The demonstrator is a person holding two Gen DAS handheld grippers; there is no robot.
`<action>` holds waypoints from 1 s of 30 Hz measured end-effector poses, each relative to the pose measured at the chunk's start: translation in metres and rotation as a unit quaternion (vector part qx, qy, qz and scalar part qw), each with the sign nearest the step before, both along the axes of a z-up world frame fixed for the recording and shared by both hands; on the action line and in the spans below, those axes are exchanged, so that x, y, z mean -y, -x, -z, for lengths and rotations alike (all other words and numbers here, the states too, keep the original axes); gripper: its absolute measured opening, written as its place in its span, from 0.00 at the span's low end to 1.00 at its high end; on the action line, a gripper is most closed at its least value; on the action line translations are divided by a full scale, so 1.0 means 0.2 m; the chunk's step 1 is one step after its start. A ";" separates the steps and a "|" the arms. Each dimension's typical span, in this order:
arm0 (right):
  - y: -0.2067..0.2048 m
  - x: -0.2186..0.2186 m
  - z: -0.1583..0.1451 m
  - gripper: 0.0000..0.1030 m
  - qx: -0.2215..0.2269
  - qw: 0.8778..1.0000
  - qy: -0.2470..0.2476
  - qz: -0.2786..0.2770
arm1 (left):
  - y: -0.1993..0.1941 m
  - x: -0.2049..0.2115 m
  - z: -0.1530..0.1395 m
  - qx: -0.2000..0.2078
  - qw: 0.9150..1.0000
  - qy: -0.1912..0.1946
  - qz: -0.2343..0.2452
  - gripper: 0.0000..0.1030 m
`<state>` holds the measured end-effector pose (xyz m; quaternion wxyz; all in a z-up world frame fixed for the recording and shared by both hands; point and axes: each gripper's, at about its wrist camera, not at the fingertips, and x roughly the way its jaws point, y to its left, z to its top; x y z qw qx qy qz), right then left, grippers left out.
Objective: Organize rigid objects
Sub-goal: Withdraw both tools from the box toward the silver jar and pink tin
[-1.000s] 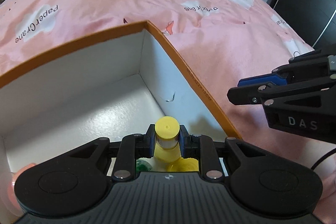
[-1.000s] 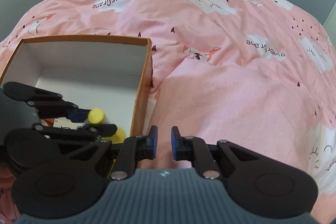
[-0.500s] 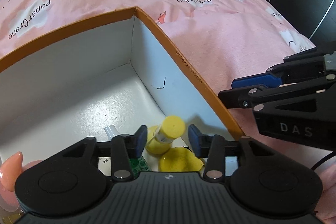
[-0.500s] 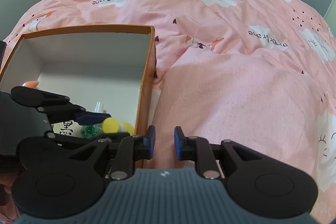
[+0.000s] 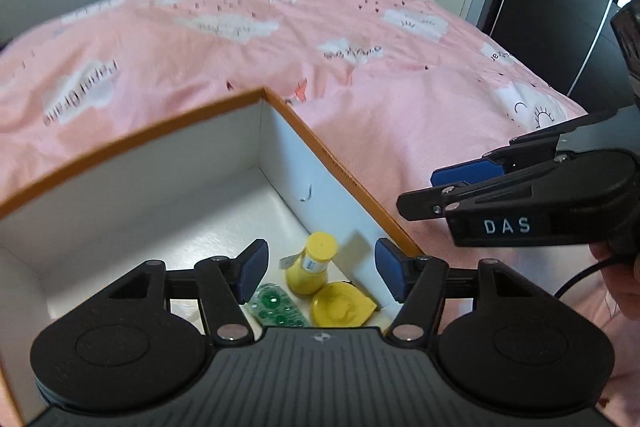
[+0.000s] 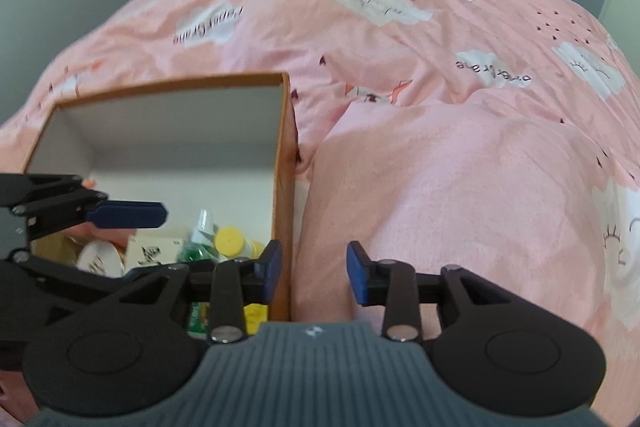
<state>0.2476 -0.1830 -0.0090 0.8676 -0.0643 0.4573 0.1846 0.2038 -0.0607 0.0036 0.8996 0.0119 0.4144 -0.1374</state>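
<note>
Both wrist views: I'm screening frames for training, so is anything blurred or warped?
Left wrist view: bedspread print smeared by motion, yellow bottle in the box fairly sharp, fisheye curves the box rim. Right wrist view: bedspread text softly blurred, right hand-held gripper crisp, corners vignetted black.

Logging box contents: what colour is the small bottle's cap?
Yellow; the small bottle shows best in the left wrist view.

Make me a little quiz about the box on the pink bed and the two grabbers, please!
1. True or false: the left gripper holds the yellow bottle.
2. The yellow bottle lies: A) in the orange box, B) on the pink blanket.
3. Fill in: the right gripper is ____.

Key: 1 false, it is open above the bottle. 2 A. 3 open.
</note>
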 end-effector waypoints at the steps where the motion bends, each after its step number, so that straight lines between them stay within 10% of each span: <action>1: 0.02 0.01 -0.01 0.34 0.003 1.000 -0.006 0.003 | 0.02 0.00 -0.02 0.006 1.000 -0.003 0.001 0.70; 15: 0.42 0.05 -0.07 0.42 0.084 0.994 -0.053 0.050 | 0.35 -0.06 -0.09 0.047 0.998 0.035 -0.017 0.71; 30: 0.70 0.20 0.26 0.29 -0.068 0.986 -0.087 0.124 | 0.60 0.02 0.28 -0.060 0.992 0.031 0.103 0.62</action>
